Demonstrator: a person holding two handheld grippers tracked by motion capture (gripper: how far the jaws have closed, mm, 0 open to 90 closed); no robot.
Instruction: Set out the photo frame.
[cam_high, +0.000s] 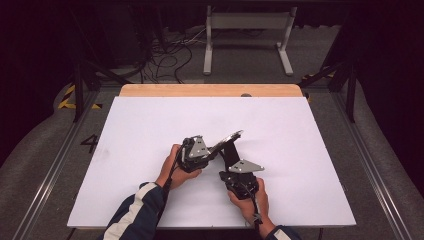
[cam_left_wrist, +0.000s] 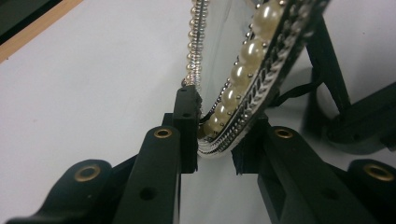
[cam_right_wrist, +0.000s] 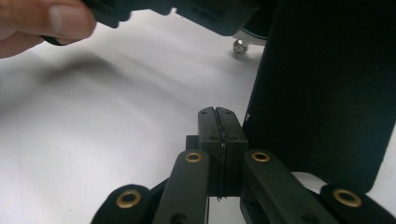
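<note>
My left gripper (cam_left_wrist: 212, 135) has the bottom rim of the pearl-edged mirror (cam_left_wrist: 243, 70) between its jaws: the left pad touches the glass side and the right sits at the beaded back edge, so I take it as gripped, though only by a narrow bite. In the high view the mirror (cam_high: 227, 140) is tilted up near the middle of the white table (cam_high: 150, 125), between my two hands. Its black stand flap (cam_right_wrist: 322, 88) hangs behind it. My right gripper (cam_right_wrist: 220, 140) is closed on nothing, pads pressed flat together, just beside that flap.

To do this well, I'd keep the left squeeze steady and not twist — the rim is rounded and beaded, and I think it could slip out sideways. The closed right jaws seem suited to nudging the flap outward as a blunt finger. I'd push low on the flap, slowly, and keep the mirror's lower edge close to the table so a slip costs little.

No box, tray or other container is on the table — nothing to fill or empty.
</note>
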